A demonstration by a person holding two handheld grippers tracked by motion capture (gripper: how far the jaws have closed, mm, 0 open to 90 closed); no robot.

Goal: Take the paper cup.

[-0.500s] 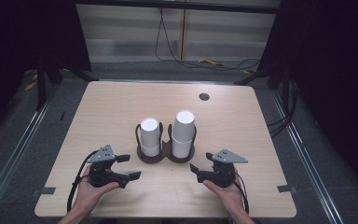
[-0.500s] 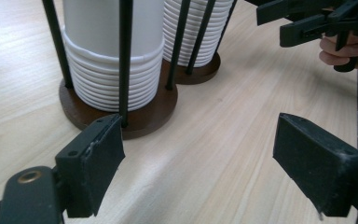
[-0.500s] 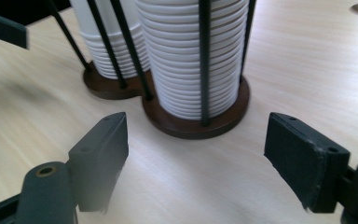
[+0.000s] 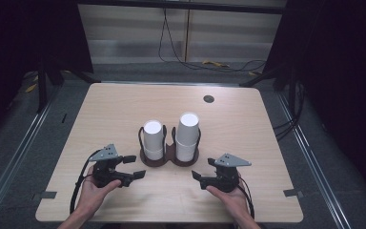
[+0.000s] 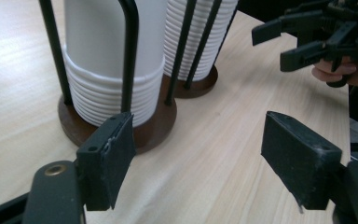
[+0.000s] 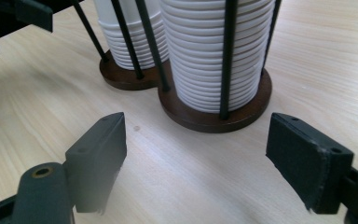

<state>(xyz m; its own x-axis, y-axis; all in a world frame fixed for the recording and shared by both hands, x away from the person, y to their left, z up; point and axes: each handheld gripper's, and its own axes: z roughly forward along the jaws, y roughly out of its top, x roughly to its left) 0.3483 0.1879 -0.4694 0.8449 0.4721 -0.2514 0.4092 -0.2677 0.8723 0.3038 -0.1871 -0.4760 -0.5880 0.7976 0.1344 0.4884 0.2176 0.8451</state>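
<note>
Two stacks of white paper cups sit in a double wire holder [image 4: 169, 160] mid-tabletop, nearer my edge. Left stack [image 4: 153, 139] shorter, right stack [image 4: 188, 135] taller, holder bases touching. My left gripper [image 4: 132, 168] is just left of the holder, jaws wide apart, nothing held. My right gripper [image 4: 203, 173] just right of it, jaws spread too, empty. Both hover near the front edge.

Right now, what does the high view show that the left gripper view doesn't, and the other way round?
The high view alone shows the tops of both white paper cup stacks, the small dark round hole in the wooden table, and the grey floor. The left gripper view alone shows the ribbed cup rims close up. Both show the brown two-ring cup holder, and the right tool, open.
</note>
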